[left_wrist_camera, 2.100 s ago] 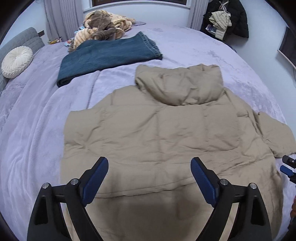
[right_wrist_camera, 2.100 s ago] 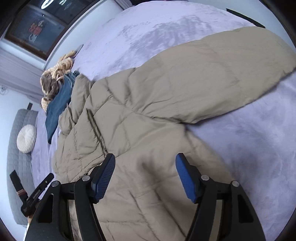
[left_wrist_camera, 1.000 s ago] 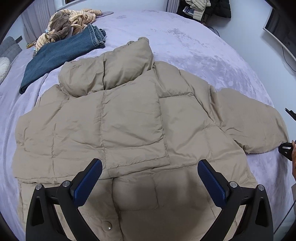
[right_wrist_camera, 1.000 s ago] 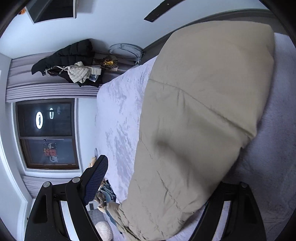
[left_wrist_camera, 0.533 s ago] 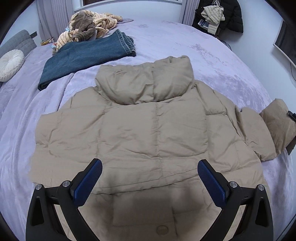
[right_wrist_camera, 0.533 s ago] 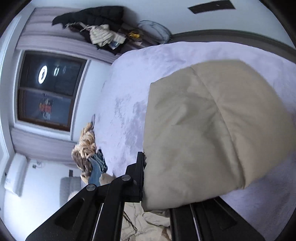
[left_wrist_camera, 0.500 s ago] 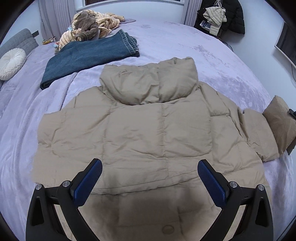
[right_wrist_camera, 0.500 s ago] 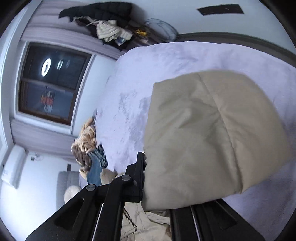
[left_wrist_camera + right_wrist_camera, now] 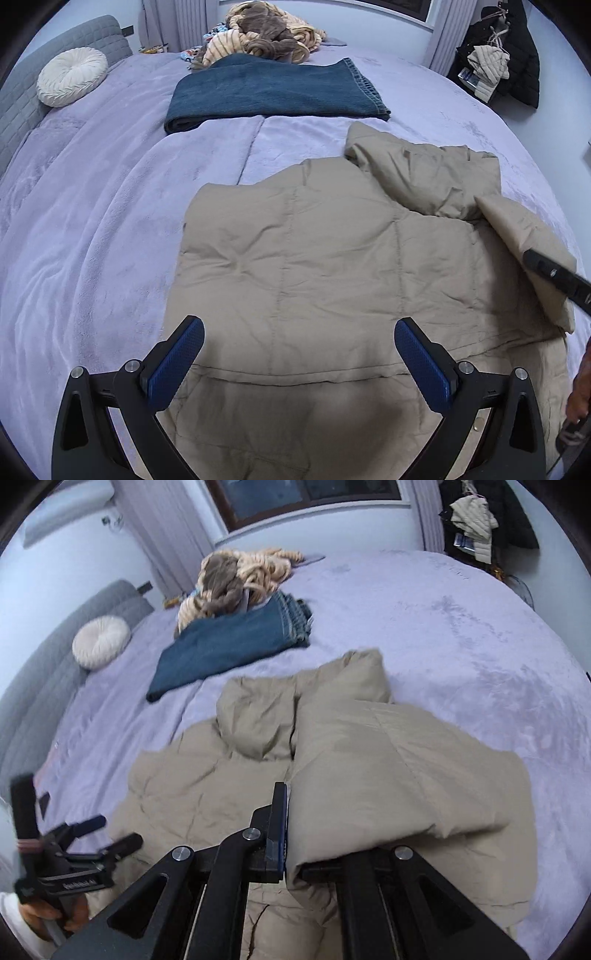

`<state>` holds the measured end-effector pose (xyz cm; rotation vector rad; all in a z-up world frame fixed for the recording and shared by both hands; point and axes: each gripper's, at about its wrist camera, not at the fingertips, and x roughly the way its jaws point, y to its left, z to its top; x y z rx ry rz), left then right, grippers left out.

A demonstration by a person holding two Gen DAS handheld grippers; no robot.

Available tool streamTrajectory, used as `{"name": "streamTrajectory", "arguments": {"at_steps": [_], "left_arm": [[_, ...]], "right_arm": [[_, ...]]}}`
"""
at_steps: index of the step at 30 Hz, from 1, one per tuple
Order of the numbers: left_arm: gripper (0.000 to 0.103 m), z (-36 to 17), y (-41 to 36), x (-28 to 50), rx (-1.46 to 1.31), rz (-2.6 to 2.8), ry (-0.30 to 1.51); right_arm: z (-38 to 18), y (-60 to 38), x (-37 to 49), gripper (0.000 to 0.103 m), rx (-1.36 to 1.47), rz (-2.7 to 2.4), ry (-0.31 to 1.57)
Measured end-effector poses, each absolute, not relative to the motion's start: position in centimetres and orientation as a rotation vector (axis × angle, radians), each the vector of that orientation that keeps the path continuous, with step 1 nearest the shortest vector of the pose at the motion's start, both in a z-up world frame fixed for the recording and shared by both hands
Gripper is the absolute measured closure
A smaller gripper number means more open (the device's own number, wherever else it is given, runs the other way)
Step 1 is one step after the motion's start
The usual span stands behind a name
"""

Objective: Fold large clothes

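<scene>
The tan puffer jacket [image 9: 332, 266] lies back-up on the lavender bed [image 9: 92, 221], towards its near edge, hood [image 9: 266, 720] pointing at the folded jeans [image 9: 273, 96] further up. The right gripper [image 9: 291, 830] has its jaws clamped on the jacket's sleeve [image 9: 399, 775], which is doubled over the body. The left gripper [image 9: 299, 362] hovers above the hem, jaws wide apart, holding nothing.

Black hand-held gripper [image 9: 299, 363] frames, blue textured pads [image 9: 176, 363], silver screws, white sleeve [image 9: 14, 928]
</scene>
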<state>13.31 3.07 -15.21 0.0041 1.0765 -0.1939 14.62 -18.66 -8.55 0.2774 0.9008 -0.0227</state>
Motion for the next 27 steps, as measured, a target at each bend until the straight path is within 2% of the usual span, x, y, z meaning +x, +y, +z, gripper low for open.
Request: {"name": "streamTrajectory", "arguments": {"at_steps": [3,6,7,8,9,10,11,20,22,23,27], "left_arm": [[0.0,-15.9,4.1,13.5,-0.004,-0.192,1.084],[0.0,-16.4,4.2,13.7,-0.009,-0.207,1.088],[0.0,-16.4,4.1,13.7,-0.01,-0.211,1.087],[0.0,-16.4,3.9,13.7,-0.011,-0.215,1.086],[0.0,-16.4,3.7,13.7,-0.015,-0.221,1.085],[0.0,-16.4,3.6,13.8,-0.024,-0.231,1.084],[0.0,-16.3,3.5,13.9,-0.032,-0.244,1.086],[0.0,-16.0,3.9,14.8,-0.074,-0.277,1.094],[0.0,-16.1,4.8,15.0,-0.105,-0.286,1.102],[0.0,-16.1,5.1,14.9,-0.122,-0.299,1.103],[0.0,-15.6,7.1,14.9,-0.238,-0.352,1.087]], "right_arm": [[-12.0,-17.3,14.8,0.097,0.275,-0.046,0.986],[-13.9,-17.3,14.7,0.09,0.294,-0.083,1.048],[-14.2,-17.6,14.2,0.083,0.303,-0.083,1.06],[-14.1,-17.7,14.1,0.062,0.327,-0.073,1.066],[-13.9,-17.9,13.8,0.037,0.362,-0.06,1.068],[-13.4,-18.4,13.3,0.029,0.401,-0.047,1.058],[-12.9,-18.8,12.7,0.026,0.431,-0.045,1.042],[-11.8,-28.4,7.6,0.028,0.928,-0.226,0.831],[-11.6,-29.1,8.3,0.065,0.959,-0.237,0.806],[-11.1,-28.7,9.2,0.09,0.938,-0.222,0.806],[-7.6,-23.1,12.6,0.091,0.653,-0.102,0.827]]}}
